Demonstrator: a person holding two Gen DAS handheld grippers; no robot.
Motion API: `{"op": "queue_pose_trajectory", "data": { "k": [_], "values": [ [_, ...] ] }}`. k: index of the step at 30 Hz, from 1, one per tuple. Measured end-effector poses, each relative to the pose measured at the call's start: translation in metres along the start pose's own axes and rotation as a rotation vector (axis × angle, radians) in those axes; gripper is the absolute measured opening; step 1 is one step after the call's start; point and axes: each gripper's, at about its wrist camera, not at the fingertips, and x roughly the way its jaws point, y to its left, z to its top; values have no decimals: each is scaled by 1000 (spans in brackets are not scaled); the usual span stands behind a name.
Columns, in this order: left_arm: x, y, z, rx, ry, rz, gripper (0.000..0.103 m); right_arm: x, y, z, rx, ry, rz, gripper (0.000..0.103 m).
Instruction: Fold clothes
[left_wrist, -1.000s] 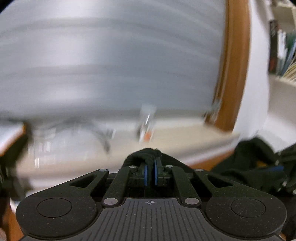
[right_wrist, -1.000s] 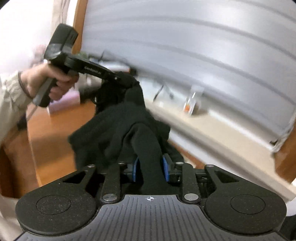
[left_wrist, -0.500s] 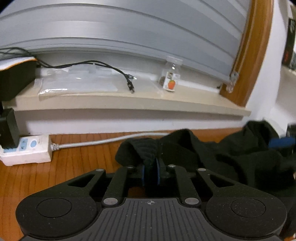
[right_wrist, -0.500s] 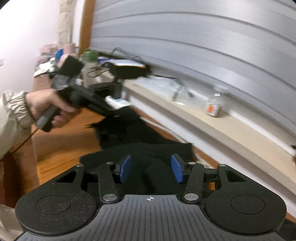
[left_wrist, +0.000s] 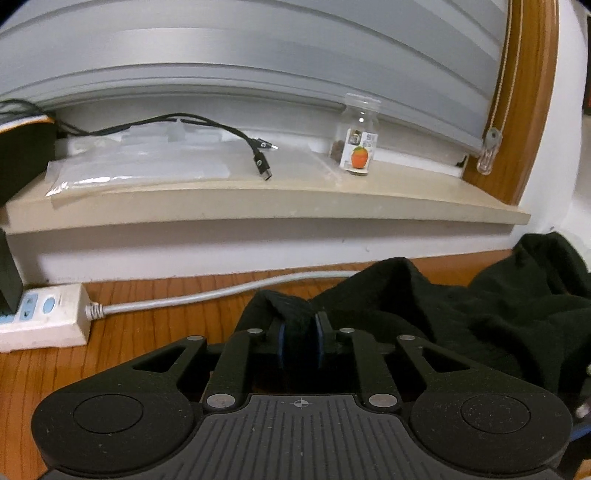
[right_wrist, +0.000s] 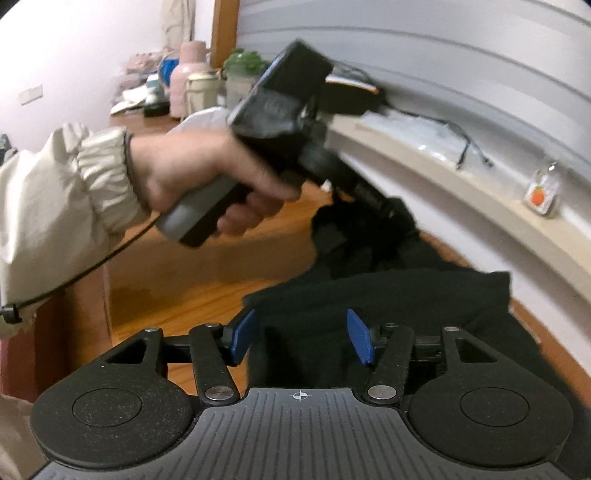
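Note:
A black garment (left_wrist: 480, 314) lies crumpled on the wooden tabletop (left_wrist: 147, 332) below a windowsill. My left gripper (left_wrist: 301, 345) has a fold of the garment's left edge between its blue pads; the jaws are opening slightly and the cloth still fills the gap. In the right wrist view the same garment (right_wrist: 406, 302) spreads flat ahead. My right gripper (right_wrist: 302, 338) hovers over its near edge. Its jaws are opening, with the blue pads (right_wrist: 243, 336) wide apart and clear of the cloth. A person's hand (right_wrist: 192, 170) holds the left gripper (right_wrist: 399, 214) at the garment's far corner.
A white power strip (left_wrist: 44, 317) and its grey cable (left_wrist: 221, 293) lie along the wall. The beige windowsill (left_wrist: 258, 206) carries a small bottle with an orange label (left_wrist: 360, 147), a black USB cable (left_wrist: 255, 147) and a plastic bag (left_wrist: 147, 162). Bottles and clutter (right_wrist: 192, 81) stand far left.
Both grippers came down and the garment now rests on the table. The right jaws spread and let go of the cloth. The left jaws widened slightly around their fold.

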Motion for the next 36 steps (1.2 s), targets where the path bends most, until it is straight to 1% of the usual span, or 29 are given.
{"op": "queue_pose_trajectory", "data": {
  "k": [2,5,6,8,9,11,12,13,14,15,16,17,20,21,22,25,27,28,30,31,34,36],
  "values": [
    [-9,8,1,-20,-1,-33,17,4,6,-4,0,-4,9,69],
    [-26,19,4,-44,-17,-60,30,10,14,-11,6,-12,10,70],
    [-30,22,5,-46,-21,-60,31,14,17,-13,-7,-8,-8,69],
    [-37,24,7,-48,-24,-66,31,21,22,-15,-35,1,-44,54],
    [-38,24,7,-47,-27,-64,31,25,23,-16,-54,14,-56,54],
    [-41,23,8,-43,-33,-58,31,31,23,-18,-73,31,-68,49],
    [-42,22,8,-42,-36,-55,31,33,22,-19,-76,37,-68,48],
    [-43,23,8,-45,-40,-56,31,33,22,-20,-76,37,-66,43],
    [-44,24,9,-48,-45,-58,31,31,22,-20,-76,32,-61,31],
    [-44,24,9,-52,-49,-60,31,27,21,-21,-66,23,-53,28],
    [-46,27,11,-66,-63,-57,31,22,21,-21,-55,11,-45,22],
    [-49,30,13,-81,-88,-49,31,16,20,-22,-43,-1,-35,21],
    [-65,44,18,-169,-232,10,30,-4,15,-20,3,-25,25,19],
    [-66,48,20,-195,-238,3,30,-10,15,-19,9,-31,38,19],
    [-64,51,22,-209,-225,-11,30,-17,16,-18,9,-31,49,19],
    [-50,51,27,-204,-167,-45,31,-30,25,-18,-33,-23,44,19],
    [-34,51,29,-210,-101,-69,51,-36,29,-20,-52,-15,39,19],
    [-26,52,29,-210,-68,-74,54,-37,29,-22,-50,-10,43,19],
    [-11,52,27,-213,-2,-64,54,-38,30,-27,-49,6,51,19],
    [-3,55,26,-228,34,-72,54,-37,30,-30,-50,15,55,19],
    [13,67,18,-325,122,-180,55,-39,32,-37,-58,35,64,19],
    [20,66,11,-326,162,-186,59,-40,34,-41,-62,49,71,19]
  ]
}}
